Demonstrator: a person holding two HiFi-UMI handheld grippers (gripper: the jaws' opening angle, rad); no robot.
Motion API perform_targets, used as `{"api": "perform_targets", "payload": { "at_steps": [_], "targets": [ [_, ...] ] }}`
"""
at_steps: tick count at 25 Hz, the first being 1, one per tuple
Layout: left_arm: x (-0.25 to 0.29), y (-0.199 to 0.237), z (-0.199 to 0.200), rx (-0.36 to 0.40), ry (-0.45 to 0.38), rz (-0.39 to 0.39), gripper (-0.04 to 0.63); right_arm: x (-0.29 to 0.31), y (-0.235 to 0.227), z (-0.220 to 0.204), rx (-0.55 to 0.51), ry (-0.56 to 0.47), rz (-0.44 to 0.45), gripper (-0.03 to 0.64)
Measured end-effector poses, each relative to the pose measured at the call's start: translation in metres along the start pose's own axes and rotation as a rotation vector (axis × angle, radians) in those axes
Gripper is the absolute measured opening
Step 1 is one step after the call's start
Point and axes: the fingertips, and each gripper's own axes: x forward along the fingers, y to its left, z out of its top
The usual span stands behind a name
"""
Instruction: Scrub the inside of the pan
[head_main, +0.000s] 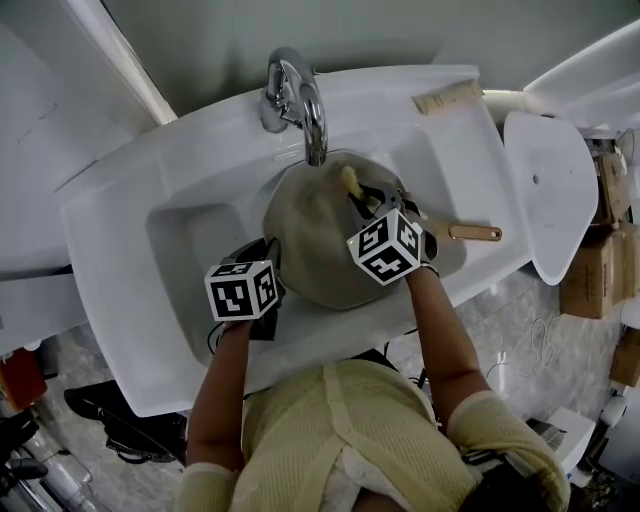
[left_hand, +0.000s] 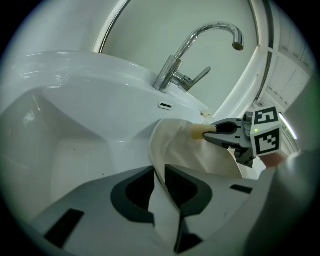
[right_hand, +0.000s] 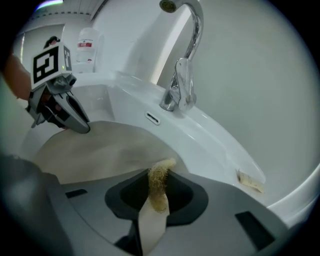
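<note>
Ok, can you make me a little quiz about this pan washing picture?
1. True or false: the left gripper has its fingers shut on the rim of the pan.
2. What is the right gripper holding? A) a spoon B) a yellowish scrubber C) nothing
3. Fill in: the pan lies in the white ____, under the faucet.
Key: 1 true; 2 B; 3 sink.
</note>
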Motion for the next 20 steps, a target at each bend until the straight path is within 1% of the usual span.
{"api": "perform_targets", "payload": {
  "at_steps": [3, 7, 11, 14, 20],
  "targets": [
    [0.000, 0.000, 0.000, 0.000, 0.000, 0.000, 0.109, 0.008, -0.006, -0.005, -0.037, 0.039, -0.048, 0.087],
    [0.000, 0.000, 0.000, -0.002, 0.000, -0.003, 0.109, 0.017, -0.013, -0.008, -0.095, 0.078, -0.132, 0.087],
    [0.000, 0.000, 0.000, 0.000, 0.000, -0.005, 0.109, 0.024, -0.014, -0.012, -0.152, 0.124, -0.184, 0.087],
    [0.000, 0.000, -0.001, -0.009, 0.001, -0.005, 0.109, 0.030, -0.009, -0.013, -0.173, 0.137, -0.183, 0.087],
    [0.001, 0.001, 0.000, -0.012, 0.002, -0.011, 0.109, 0.042, 0.005, -0.013, -0.203, 0.144, -0.132, 0.087]
  ]
}}
